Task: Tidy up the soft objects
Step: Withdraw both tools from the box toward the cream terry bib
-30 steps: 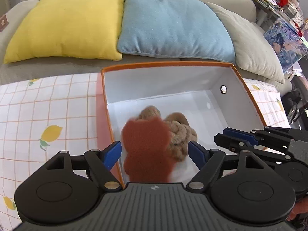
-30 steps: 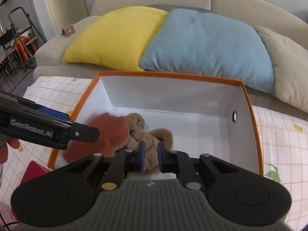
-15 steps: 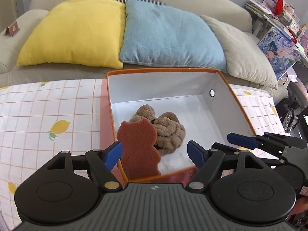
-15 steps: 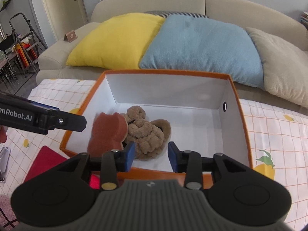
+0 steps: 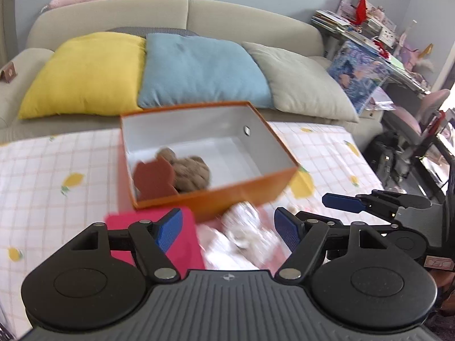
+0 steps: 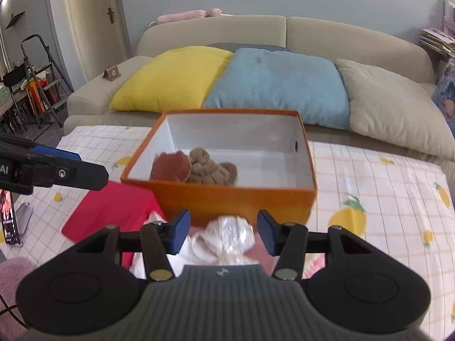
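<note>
An orange box [image 5: 250,190] with a white inside stands on the checked cloth; it also shows in the right wrist view [image 6: 241,199]. In it a red-brown bear-shaped sponge [image 5: 153,177] [image 6: 170,167] leans by the left wall next to a brown knitted plush [image 5: 192,172] [image 6: 212,172]. My left gripper [image 5: 227,230] is open and empty, in front of the box. My right gripper [image 6: 221,231] is open and empty, above a white crinkly soft bundle [image 6: 227,234] [image 5: 244,233] that lies before the box. The right gripper's fingers [image 5: 344,203] show at the right of the left view.
A red flat pad [image 6: 111,210] [image 5: 182,244] lies left of the bundle. Yellow [image 6: 173,79], blue [image 6: 278,82] and beige [image 6: 392,105] pillows lean on the sofa behind. A phone [image 6: 8,216] lies at the far left. Shelves and clutter [image 5: 369,45] stand to the right.
Both grippers have pulled back and up out of the box. The right gripper opened, leaving the brown plush in the box. The sponge stays by the left wall.
</note>
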The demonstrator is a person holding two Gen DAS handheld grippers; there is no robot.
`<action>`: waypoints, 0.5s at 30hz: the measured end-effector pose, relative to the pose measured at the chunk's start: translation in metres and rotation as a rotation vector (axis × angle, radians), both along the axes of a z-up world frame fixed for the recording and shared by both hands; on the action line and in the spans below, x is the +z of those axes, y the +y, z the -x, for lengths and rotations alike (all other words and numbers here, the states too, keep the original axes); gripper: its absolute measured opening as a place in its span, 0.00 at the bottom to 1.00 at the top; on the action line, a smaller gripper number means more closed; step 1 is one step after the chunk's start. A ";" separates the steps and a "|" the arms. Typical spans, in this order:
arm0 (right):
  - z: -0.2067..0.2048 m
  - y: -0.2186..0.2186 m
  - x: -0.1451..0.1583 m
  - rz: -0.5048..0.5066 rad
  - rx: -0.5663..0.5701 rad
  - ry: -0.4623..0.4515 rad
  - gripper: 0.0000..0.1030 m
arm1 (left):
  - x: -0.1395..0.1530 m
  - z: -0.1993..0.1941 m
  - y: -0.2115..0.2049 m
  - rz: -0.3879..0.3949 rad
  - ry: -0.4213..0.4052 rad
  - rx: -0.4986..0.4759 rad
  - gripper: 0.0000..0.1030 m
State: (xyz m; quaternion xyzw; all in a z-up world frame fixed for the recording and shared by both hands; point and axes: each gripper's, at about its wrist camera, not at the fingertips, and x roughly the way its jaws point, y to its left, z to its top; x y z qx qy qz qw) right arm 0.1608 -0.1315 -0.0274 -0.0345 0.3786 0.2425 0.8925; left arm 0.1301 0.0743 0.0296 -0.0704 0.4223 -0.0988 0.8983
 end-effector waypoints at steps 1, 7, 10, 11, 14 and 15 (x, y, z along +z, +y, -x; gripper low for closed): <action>0.007 -0.005 -0.001 0.003 -0.007 0.005 0.51 | -0.003 0.005 -0.004 0.001 0.007 -0.001 0.84; 0.049 -0.033 -0.014 0.012 -0.062 0.074 0.53 | -0.026 0.038 -0.022 0.051 0.056 -0.022 0.82; 0.067 -0.045 -0.025 0.030 -0.093 0.119 0.53 | -0.041 0.052 -0.029 0.072 0.083 -0.039 0.82; 0.073 -0.048 -0.030 0.037 -0.101 0.138 0.55 | -0.047 0.056 -0.031 0.074 0.096 -0.046 0.82; 0.087 -0.057 -0.043 0.058 -0.128 0.205 0.56 | -0.062 0.069 -0.038 0.074 0.143 -0.065 0.82; 0.091 -0.059 -0.049 0.064 -0.135 0.225 0.56 | -0.068 0.072 -0.040 0.070 0.164 -0.066 0.81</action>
